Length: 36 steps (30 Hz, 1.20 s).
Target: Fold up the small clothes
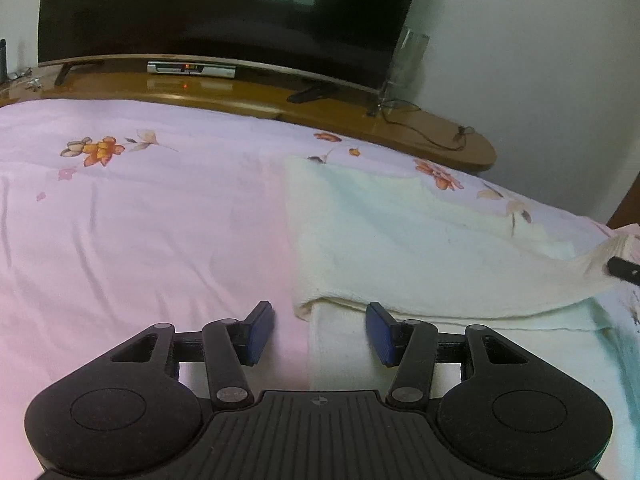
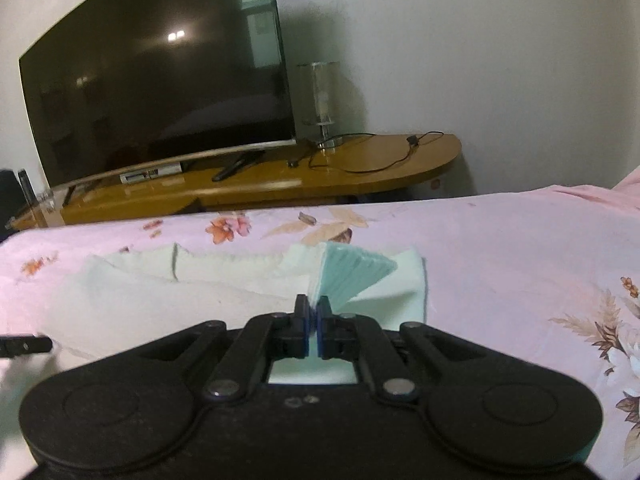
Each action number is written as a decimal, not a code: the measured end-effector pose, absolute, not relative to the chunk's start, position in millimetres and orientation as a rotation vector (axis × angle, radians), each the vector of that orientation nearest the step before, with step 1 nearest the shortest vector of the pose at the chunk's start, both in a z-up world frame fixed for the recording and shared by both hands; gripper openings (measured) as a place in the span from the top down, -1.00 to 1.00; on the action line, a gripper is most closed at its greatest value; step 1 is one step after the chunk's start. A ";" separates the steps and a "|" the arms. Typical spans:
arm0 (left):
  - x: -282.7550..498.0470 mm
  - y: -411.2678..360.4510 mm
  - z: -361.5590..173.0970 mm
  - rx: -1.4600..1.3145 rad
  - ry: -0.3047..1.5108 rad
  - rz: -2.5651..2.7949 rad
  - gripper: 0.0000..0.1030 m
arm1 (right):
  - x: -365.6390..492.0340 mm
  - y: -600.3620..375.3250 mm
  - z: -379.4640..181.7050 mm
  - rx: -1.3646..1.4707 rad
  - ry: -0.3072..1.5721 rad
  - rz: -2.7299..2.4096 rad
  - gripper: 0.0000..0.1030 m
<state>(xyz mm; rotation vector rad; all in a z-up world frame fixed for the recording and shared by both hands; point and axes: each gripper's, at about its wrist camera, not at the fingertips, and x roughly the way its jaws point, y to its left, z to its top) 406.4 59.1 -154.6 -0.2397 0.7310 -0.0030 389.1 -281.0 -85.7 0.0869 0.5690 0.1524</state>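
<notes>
A cream-white small cloth (image 1: 400, 240) lies on the pink floral bedsheet (image 1: 140, 220), its near edge folded over itself. My left gripper (image 1: 320, 320) hovers open above the cloth's near left corner, with nothing between its blue pads (image 1: 258, 336). In the right wrist view my right gripper (image 2: 314, 308) is shut on a bunched, raised edge of the cloth (image 2: 160, 292). The pinched fabric fans up beyond the fingertips. In the left wrist view the right gripper (image 1: 622, 270) shows at the far right edge, holding that corner up off the bed.
Beyond the bed stands a curved wooden TV bench (image 1: 320, 108) with a large dark TV (image 1: 224, 12). On the bench are a silver set-top box (image 1: 191, 69), a glass lamp (image 2: 322, 100) and a black cable (image 2: 380, 156). A white wall stands to the right.
</notes>
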 end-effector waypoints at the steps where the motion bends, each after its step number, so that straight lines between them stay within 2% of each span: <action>1: 407.2 59.4 -155.6 -0.248 0.731 -0.001 -0.01 | 389.1 -280.4 -84.6 0.083 0.566 0.150 0.91; 4: 408.3 68.5 -158.9 -0.295 0.728 0.014 0.00 | 385.0 -282.8 -82.8 0.088 0.570 0.146 0.91; 5: 408.5 70.7 -159.5 -0.301 0.728 0.010 0.04 | 381.5 -285.5 -82.5 0.095 0.574 0.144 0.91; 6: 409.1 71.0 -159.6 -0.287 0.735 0.018 0.17 | 380.1 -287.5 -83.7 0.098 0.575 0.137 0.91; 7: 409.6 71.5 -159.8 -0.277 0.740 0.019 0.20 | 379.3 -289.8 -86.5 0.102 0.580 0.131 0.91; 12: 411.8 74.8 -159.4 -0.282 0.756 0.008 0.23 | 384.1 -301.3 -112.7 0.151 0.670 0.108 0.90; 16: 412.0 74.3 -159.4 -0.267 0.761 0.000 0.23 | 380.4 -310.6 -120.8 0.226 0.680 0.074 0.63; 18: 411.6 74.3 -159.6 -0.265 0.760 -0.002 0.23 | 379.8 -315.0 -120.2 0.252 0.670 0.065 0.69; 19: 411.5 73.8 -159.7 -0.262 0.759 -0.001 0.23 | 380.7 -316.9 -120.1 0.259 0.670 0.065 0.82; 20: 411.2 73.0 -159.6 -0.260 0.757 0.001 0.23 | 382.1 -317.8 -119.2 0.260 0.669 0.065 0.86; 30: 408.6 74.6 -161.9 -0.280 0.739 0.004 0.23 | 372.9 -316.4 -69.0 0.172 0.427 0.158 0.88; 32: 408.4 75.2 -162.1 -0.284 0.740 0.003 0.23 | 378.9 -321.0 -85.9 0.180 0.501 0.130 0.88; 34: 408.5 76.4 -162.0 -0.284 0.744 -0.002 0.23 | 393.7 -324.8 -116.4 0.185 0.662 0.078 0.88; 36: 408.4 77.3 -162.0 -0.281 0.744 -0.008 0.23 | 391.9 -328.7 -130.5 0.215 0.670 0.086 0.88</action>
